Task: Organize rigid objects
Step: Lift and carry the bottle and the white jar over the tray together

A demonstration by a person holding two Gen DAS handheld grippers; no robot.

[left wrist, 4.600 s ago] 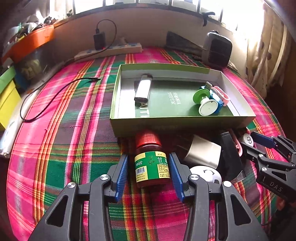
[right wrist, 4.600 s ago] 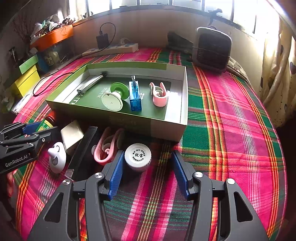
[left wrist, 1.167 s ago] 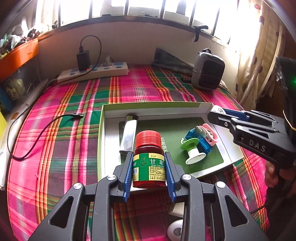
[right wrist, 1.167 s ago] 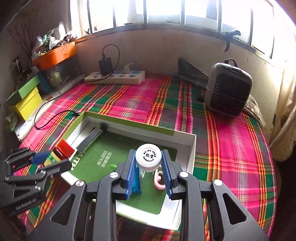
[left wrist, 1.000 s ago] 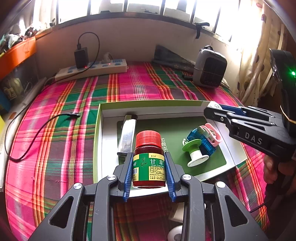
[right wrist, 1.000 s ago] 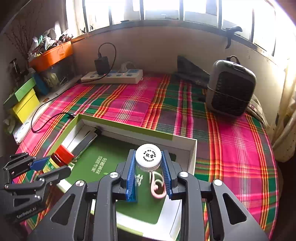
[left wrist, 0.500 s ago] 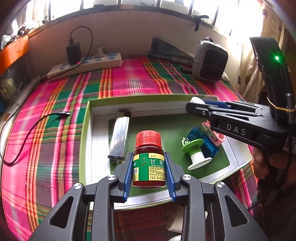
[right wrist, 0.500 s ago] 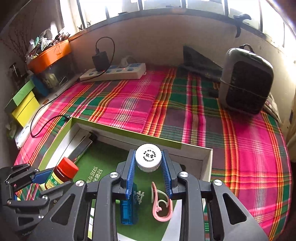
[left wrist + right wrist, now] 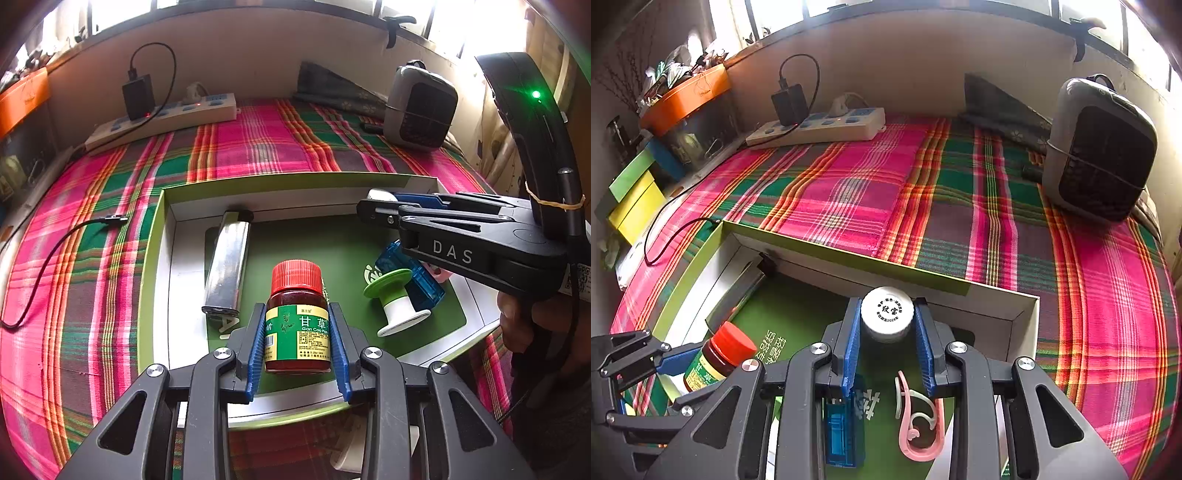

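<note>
Bottle (image 9: pixel 297 321) of brown glass, ribbed red cap and green-and-yellow label, stands upright between the blue ridged pads of the left claw (image 9: pixel 297 341), which grips it by the sides above the near part of the box (image 9: pixel 159 266). That box is a shallow cardboard tray with lime-green outer walls, white inner walls and a dark green floor, lying on a pink-and-green plaid cloth (image 9: pixel 240 147).

Inside the box, left of the bottle, lies a flat shiny metal lighter (image 9: pixel 227 266) with a dark end. Right of the bottle a green-and-white spool (image 9: pixel 397 299) lies tipped on its side, touching a clear blue plastic case (image 9: pixel 417 280) partly covered by the right claw's black body.

The right claw (image 9: pixel 886 339) is closed on a small round white jar (image 9: pixel 886 314) with printed characters on its lid, held over the box's far right corner. In the left view only a sliver of that white jar shows at the claw tips. The right view alone shows a pink curled plastic clip (image 9: pixel 918 424) on the box floor beneath the jar; the left view gives only a pink trace there, probably the same clip.

Beyond the box, a white power strip (image 9: pixel 162 122) sits by the wall, and a grey rounded heater (image 9: pixel 421 107) with a dark grille stands to its right.
</note>
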